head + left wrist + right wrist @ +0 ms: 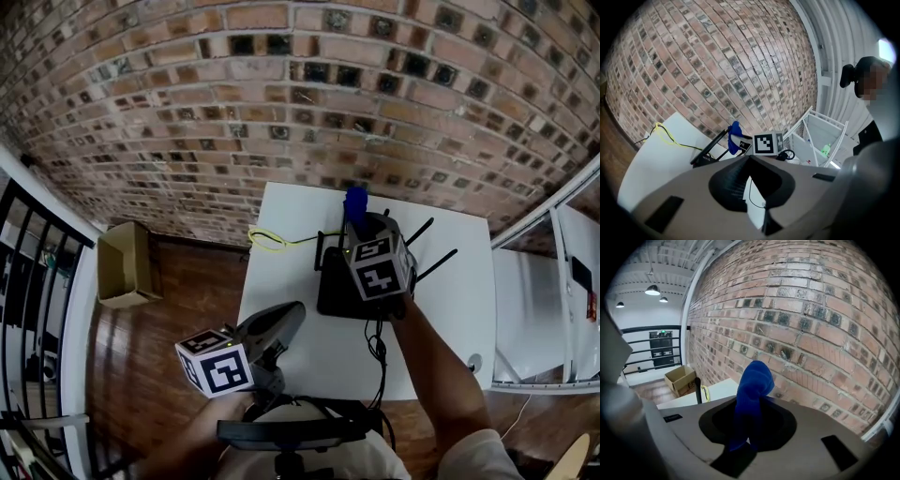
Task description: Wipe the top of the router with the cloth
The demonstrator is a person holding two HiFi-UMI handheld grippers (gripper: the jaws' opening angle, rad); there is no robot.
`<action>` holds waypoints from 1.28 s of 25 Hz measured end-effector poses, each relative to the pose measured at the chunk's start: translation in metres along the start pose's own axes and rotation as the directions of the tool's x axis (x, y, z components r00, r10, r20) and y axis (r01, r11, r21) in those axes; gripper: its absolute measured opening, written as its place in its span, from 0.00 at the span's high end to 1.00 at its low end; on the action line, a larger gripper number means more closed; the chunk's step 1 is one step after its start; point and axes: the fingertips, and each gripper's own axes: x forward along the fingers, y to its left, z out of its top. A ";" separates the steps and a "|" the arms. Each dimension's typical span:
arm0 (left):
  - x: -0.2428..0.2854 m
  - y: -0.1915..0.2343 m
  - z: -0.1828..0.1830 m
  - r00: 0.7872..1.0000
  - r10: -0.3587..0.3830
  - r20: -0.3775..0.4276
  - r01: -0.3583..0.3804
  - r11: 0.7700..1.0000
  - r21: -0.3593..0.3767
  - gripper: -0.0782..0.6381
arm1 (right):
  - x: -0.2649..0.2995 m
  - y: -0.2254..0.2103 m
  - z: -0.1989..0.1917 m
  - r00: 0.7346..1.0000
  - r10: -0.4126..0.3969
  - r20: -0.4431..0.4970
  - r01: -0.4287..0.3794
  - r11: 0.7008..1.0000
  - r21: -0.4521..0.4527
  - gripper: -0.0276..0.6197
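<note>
Left gripper [286, 319] sits pulled in close to the body, jaws together, nothing in them. Right arm's stretched forward, right gripper [361, 223] clamped on the blue cloth [355, 201], with the router [339, 292] right underneath it.

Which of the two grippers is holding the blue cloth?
The right gripper, above the black router: its fingers pinch the blue cloth. The left gripper, off to the router's side, holds nothing.

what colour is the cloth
Blue. The cloth shows best in the right gripper view.
</note>
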 end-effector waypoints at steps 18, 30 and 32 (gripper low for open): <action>-0.007 0.008 0.001 0.999 0.030 0.035 -0.030 1.000 0.000 0.87 | 0.046 0.030 -0.085 0.973 0.115 -0.202 -0.120 0.993 -0.013 0.79; -0.019 0.012 -0.003 0.997 0.069 0.034 -0.068 0.998 -0.013 0.87 | 0.058 0.040 -0.145 0.926 0.139 -0.350 -0.142 0.990 0.017 0.79; -0.019 0.010 -0.002 0.997 0.068 0.037 -0.068 0.998 -0.012 0.87 | 0.059 0.041 -0.148 0.920 0.147 -0.363 -0.147 0.989 0.028 0.79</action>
